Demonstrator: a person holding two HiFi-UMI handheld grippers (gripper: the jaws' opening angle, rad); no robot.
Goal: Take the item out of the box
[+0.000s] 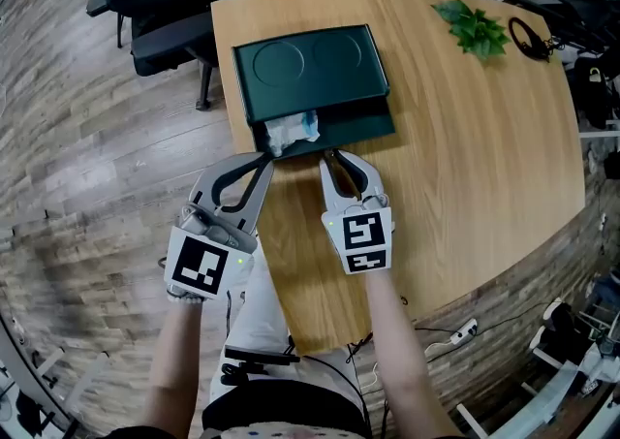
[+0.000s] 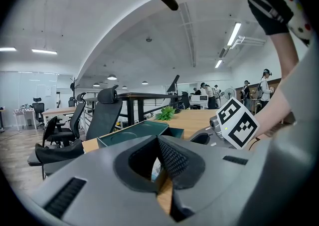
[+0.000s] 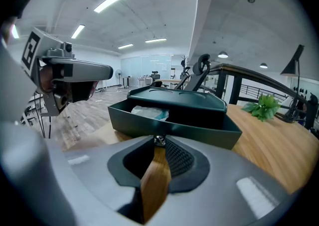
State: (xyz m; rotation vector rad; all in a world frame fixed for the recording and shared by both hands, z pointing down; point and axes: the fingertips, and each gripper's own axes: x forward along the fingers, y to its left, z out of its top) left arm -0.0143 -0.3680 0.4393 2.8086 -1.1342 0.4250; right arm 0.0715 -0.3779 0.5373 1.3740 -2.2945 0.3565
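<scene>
Head view: a white-and-blue packet lies in the near left corner of the dark green box, whose lid sits toward the far side. Just near the box, over the wooden surface, the left tongs and the right tongs are both pressed together, holding nothing.

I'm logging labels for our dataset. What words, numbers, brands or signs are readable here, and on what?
No readable text anywhere.
White marker cubes: black square code patterns, no letters.
Dark green box: embossed circles only.
White-and-blue packet: print, if any, too small.
</scene>
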